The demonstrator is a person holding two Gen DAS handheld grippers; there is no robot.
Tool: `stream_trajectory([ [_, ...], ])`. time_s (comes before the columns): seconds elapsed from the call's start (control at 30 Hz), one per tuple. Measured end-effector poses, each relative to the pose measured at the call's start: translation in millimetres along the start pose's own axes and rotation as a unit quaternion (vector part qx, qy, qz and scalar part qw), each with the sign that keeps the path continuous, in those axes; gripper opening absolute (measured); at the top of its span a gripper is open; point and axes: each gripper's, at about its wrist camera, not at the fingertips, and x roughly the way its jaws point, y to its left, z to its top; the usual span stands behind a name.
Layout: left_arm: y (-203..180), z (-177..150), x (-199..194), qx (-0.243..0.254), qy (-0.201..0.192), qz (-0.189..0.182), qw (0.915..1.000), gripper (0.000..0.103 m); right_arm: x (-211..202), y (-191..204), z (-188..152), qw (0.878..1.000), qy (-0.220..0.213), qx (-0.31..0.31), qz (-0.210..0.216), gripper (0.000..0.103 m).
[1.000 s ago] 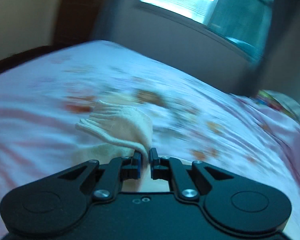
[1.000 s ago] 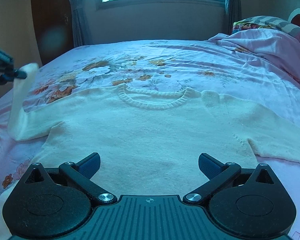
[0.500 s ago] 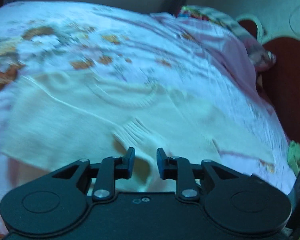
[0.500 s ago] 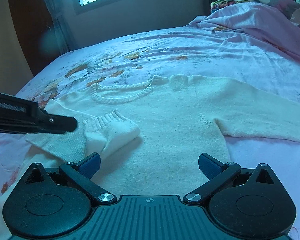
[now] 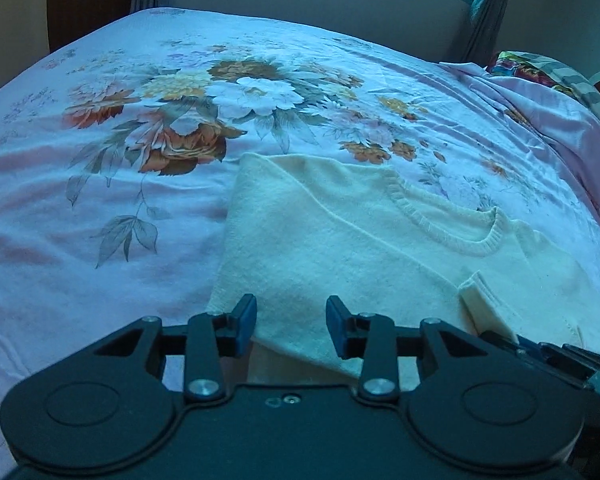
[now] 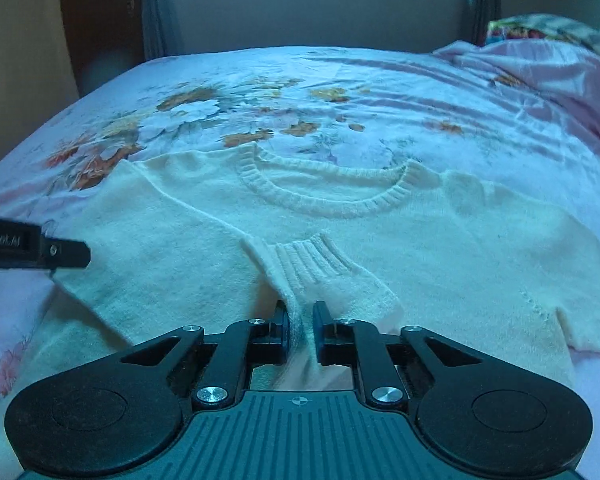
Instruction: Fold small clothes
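Sleeve-folding step: right claw point(image 6: 300, 326) has just been closing, pinching the cream sweater's point(image 6: 440, 248) folded sleeve cuff point(image 6: 308, 264); left claw point(image 5: 291, 324), jaws just opening, apart and empty. Next, judged: position the cuff.

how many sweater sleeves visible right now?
2. One sleeve is folded across the sweater front, its ribbed cuff just ahead of the right gripper. The other sleeve lies out toward the right edge, mostly cut off by the frame.
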Motion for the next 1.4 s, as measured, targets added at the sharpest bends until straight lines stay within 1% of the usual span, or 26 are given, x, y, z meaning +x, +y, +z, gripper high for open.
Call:
stream_trajectory([
  [0.07, -3, -3, 2, 0.009, -0.002, -0.002, 1.0000, 0.036, -10, -21, -1, 1.000, -0.009, 0.024, -0.009, 0.011],
  [0.1, -5, -4, 3, 0.013, -0.002, -0.004, 0.9999, 0.036, -19, -33, -3, 0.999, -0.017, 0.038, -0.015, 0.008],
  [0.17, -8, -7, 6, 0.017, -0.002, -0.005, 0.9998, 0.036, -37, -58, -12, 0.997, -0.021, 0.078, -0.019, 0.006],
  [0.27, -13, -11, 12, 0.023, 0.003, 0.002, 0.9997, 0.036, -48, -90, -32, 0.990, 0.008, 0.137, 0.012, 0.007],
  [0.3, -13, -12, 14, 0.025, 0.004, 0.005, 0.9997, 0.036, -49, -96, -38, 0.989, 0.013, 0.149, 0.015, 0.007],
  [0.37, -14, -14, 15, 0.027, 0.004, 0.009, 0.9996, 0.036, -55, -112, -45, 0.982, 0.016, 0.183, 0.045, 0.008],
  [0.43, -13, -15, 13, 0.026, 0.005, 0.012, 0.9996, 0.036, -60, -121, -45, 0.976, 0.009, 0.208, 0.056, 0.024],
  [0.47, -11, -14, 12, 0.024, 0.006, 0.013, 0.9996, 0.036, -62, -125, -45, 0.974, 0.004, 0.217, 0.060, 0.045],
  [0.5, -10, -14, 12, 0.023, 0.007, 0.016, 0.9996, 0.036, -64, -129, -45, 0.973, -0.003, 0.224, 0.063, 0.060],
  [0.53, -9, -14, 13, 0.023, 0.009, 0.017, 0.9996, 0.036, -66, -131, -44, 0.971, -0.012, 0.229, 0.063, 0.060],
  [0.63, -9, -15, 15, 0.022, 0.011, 0.022, 0.9995, 0.036, -67, -136, -41, 0.968, -0.016, 0.237, 0.084, 0.060],
  [0.67, -10, -15, 15, 0.022, 0.011, 0.023, 0.9994, 0.037, -64, -135, -40, 0.969, -0.009, 0.232, 0.079, 0.055],
  [0.7, -11, -15, 15, 0.024, 0.010, 0.025, 0.9993, 0.037, -62, -136, -40, 0.970, -0.008, 0.229, 0.075, 0.033],
  [0.73, -12, -15, 15, 0.026, 0.009, 0.026, 0.9993, 0.037, -60, -137, -39, 0.971, -0.006, 0.228, 0.073, 0.022],
  [0.8, -13, -15, 14, 0.029, 0.008, 0.027, 0.9992, 0.037, -59, -141, -37, 0.969, -0.009, 0.236, 0.080, 0.013],
  [0.87, -13, -15, 14, 0.032, 0.007, 0.028, 0.9991, 0.037, -64, -140, -33, 0.973, -0.027, 0.216, 0.080, 0.009],
  [0.93, -13, -15, 14, 0.032, 0.005, 0.029, 0.9991, 0.037, -72, -136, -29, 0.976, -0.046, 0.197, 0.079, 0.007],
  [1.0, -14, -15, 13, 0.030, 0.001, 0.026, 0.9992, 0.037, -85, -132, -26, 0.980, -0.083, 0.167, 0.061, 0.006],
  [1.03, -14, -15, 12, 0.031, -0.002, 0.024, 0.9992, 0.037, -89, -132, -28, 0.982, -0.093, 0.159, 0.043, 0.006],
  [1.07, -16, -16, 11, 0.032, -0.004, 0.022, 0.9992, 0.038, -84, -135, -30, 0.984, -0.080, 0.160, 0.024, 0.006],
  [1.1, -18, -17, 12, 0.037, -0.002, 0.023, 0.9990, 0.039, -72, -141, -35, 0.984, -0.041, 0.171, 0.010, 0.005],
  [1.17, -21, -19, 13, 0.048, 0.000, 0.027, 0.9985, 0.039, -58, -149, -46, 0.983, 0.003, 0.183, 0.011, 0.005],
  [1.3, -22, -20, 13, 0.051, 0.000, 0.032, 0.9982, 0.039, -66, -154, -44, 0.979, -0.008, 0.203, 0.013, 0.006],
  [1.33, -21, -19, 13, 0.049, 0.000, 0.031, 0.9983, 0.039, -67, -159, -43, 0.976, -0.008, 0.216, 0.028, 0.006],
  [1.37, -21, -19, 12, 0.049, 0.000, 0.031, 0.9983, 0.040, -65, -162, -44, 0.972, 0.001, 0.229, 0.044, 0.014],
  [1.4, -21, -19, 12, 0.050, 0.000, 0.032, 0.9983, 0.040, -62, -162, -46, 0.970, 0.013, 0.236, 0.050, 0.016],
])
